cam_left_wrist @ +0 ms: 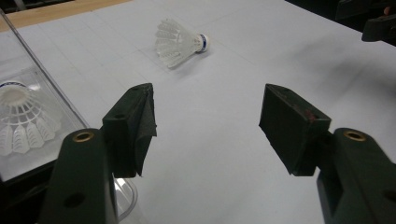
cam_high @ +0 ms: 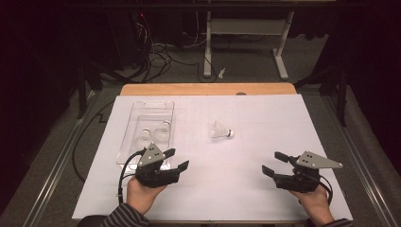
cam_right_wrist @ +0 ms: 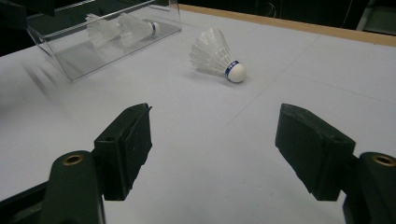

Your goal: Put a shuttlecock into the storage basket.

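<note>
High view shows one loose shuttlecock [cam_high: 221, 131] lying on its side on the white bench [cam_high: 265, 189], near the middle. A clear tray [cam_high: 135, 116] sits to its left, and two more shuttlecocks [cam_high: 153, 135] are already inside it.

Both tools are low and near the person, well apart from the loose one. The left gripper [cam_high: 176, 159] has its jaws spread wide and holds nothing. The right gripper [cam_high: 273, 163] has its jaws spread wide too, and they are empty.

I think the job is to put the last shuttlecock into the tray, and the step now is getting ready to reach. Next, one gripper needs to go forward, come down around the white cork tip or the feathers, and pinch softly, because the feathers could bend.
</note>
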The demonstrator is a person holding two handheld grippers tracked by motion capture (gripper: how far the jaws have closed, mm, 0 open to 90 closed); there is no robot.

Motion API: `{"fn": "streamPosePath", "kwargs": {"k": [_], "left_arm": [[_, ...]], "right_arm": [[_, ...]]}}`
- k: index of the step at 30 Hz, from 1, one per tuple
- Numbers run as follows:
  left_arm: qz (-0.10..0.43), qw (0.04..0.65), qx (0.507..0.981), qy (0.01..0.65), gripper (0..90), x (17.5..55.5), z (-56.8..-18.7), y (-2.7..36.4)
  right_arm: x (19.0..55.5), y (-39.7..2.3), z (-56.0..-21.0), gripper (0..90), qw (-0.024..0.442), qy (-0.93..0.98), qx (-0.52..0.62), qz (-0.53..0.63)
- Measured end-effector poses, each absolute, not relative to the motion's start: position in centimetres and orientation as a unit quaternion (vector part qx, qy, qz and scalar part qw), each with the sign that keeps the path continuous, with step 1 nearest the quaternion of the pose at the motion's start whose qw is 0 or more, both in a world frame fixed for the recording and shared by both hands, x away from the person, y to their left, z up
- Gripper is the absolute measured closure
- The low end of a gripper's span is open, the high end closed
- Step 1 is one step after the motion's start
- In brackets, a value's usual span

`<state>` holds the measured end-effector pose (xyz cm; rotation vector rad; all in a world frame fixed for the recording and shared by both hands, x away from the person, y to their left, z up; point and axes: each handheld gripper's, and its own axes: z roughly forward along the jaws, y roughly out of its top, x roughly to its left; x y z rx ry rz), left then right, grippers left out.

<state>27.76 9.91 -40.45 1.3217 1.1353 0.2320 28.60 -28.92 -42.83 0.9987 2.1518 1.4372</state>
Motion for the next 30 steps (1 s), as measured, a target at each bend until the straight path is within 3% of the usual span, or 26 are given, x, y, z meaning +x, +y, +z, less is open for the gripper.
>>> {"fn": "streamPosePath", "kwargs": {"k": [30], "left_arm": [[0.084, 0.641, 0.585, 0.491, 37.0, 28.7, -40.3, 7.7]], "right_arm": [[28.6, -28.9, -42.8, 27.7, 0.183, 0.763, 0.354, 0.510]]}}
